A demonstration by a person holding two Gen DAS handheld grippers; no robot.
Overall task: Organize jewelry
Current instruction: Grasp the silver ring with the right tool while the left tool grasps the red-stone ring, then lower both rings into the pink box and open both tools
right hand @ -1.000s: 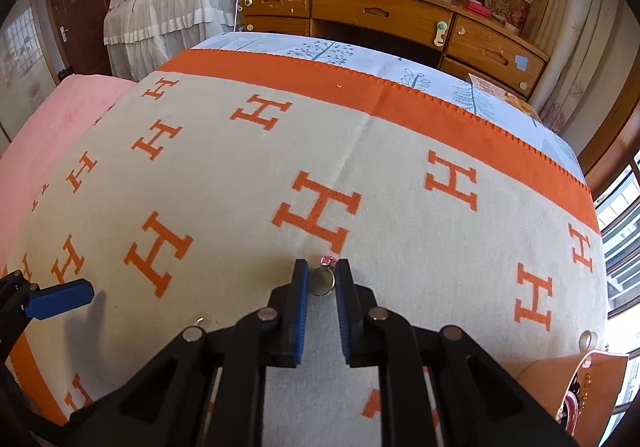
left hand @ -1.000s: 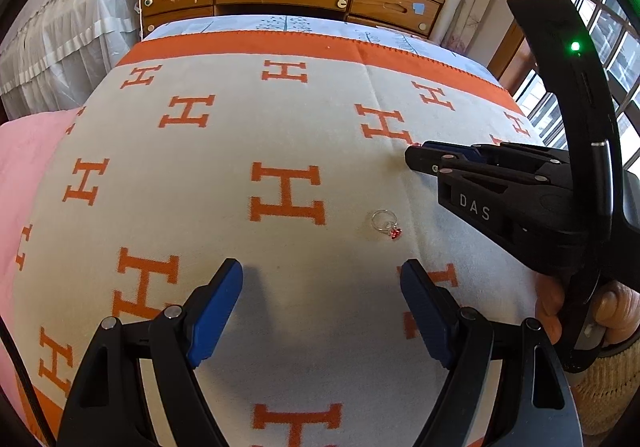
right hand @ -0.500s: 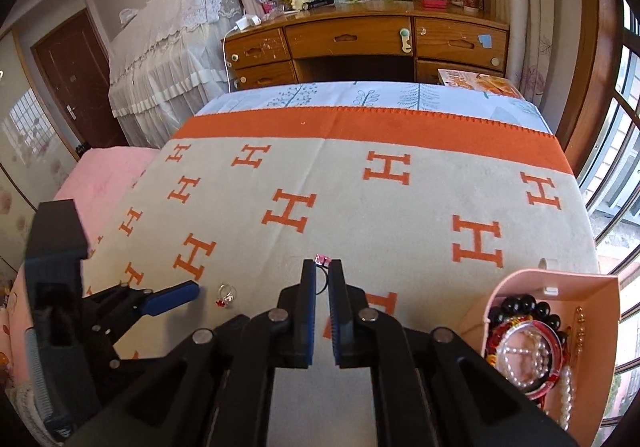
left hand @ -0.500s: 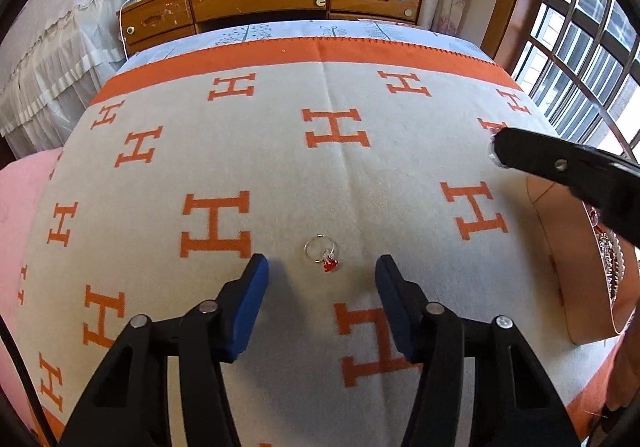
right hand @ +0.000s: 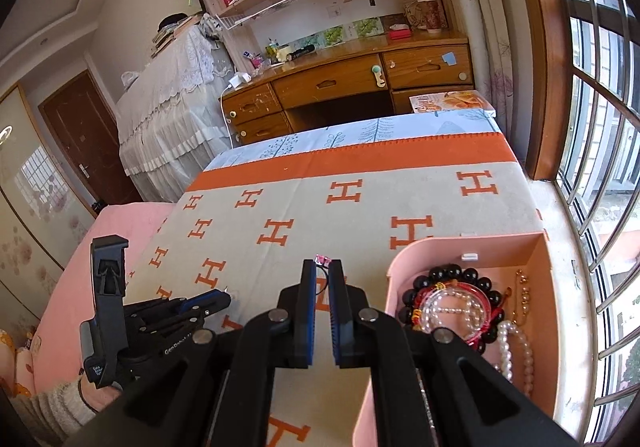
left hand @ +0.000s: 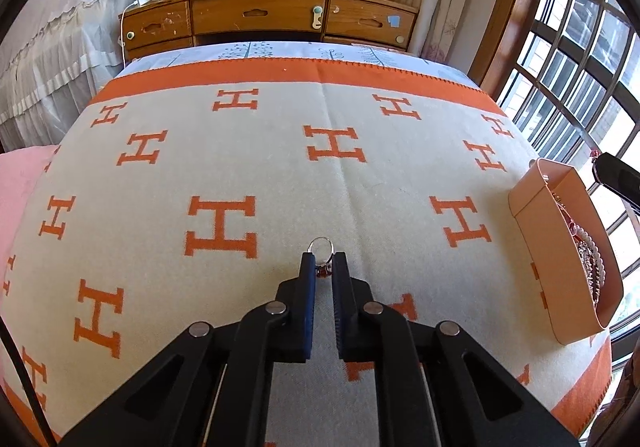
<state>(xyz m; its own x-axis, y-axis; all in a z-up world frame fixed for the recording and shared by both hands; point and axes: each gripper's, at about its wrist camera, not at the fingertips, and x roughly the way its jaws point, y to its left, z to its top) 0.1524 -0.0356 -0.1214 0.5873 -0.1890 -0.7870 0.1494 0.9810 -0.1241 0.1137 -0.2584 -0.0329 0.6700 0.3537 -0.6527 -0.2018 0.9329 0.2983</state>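
Note:
My left gripper (left hand: pixel 323 262) is shut on a silver ring with a red stone (left hand: pixel 321 247) low over the blanket (left hand: pixel 260 151); its hoop sticks out past the fingertips. My right gripper (right hand: pixel 323 267) is shut on a second ring with a pink stone (right hand: pixel 322 260) and holds it well above the bed, just left of the pink jewelry box (right hand: pixel 472 243). The box also shows at the right edge of the left wrist view (left hand: pixel 548 247). The left gripper shows from the side in the right wrist view (right hand: pixel 212 301).
The box holds a black bead bracelet (right hand: pixel 452 277), red and clear bangles (right hand: pixel 456 305) and a pearl string (right hand: pixel 514 351). A wooden desk (left hand: pixel 280 21) stands beyond the bed's far end. Windows (right hand: pixel 600 167) run along the right. A pink sheet (left hand: pixel 20 175) lies left.
My left gripper moved forward and closed on the red-stone ring. My right gripper rose with its ring and moved right, closer to the pink box.

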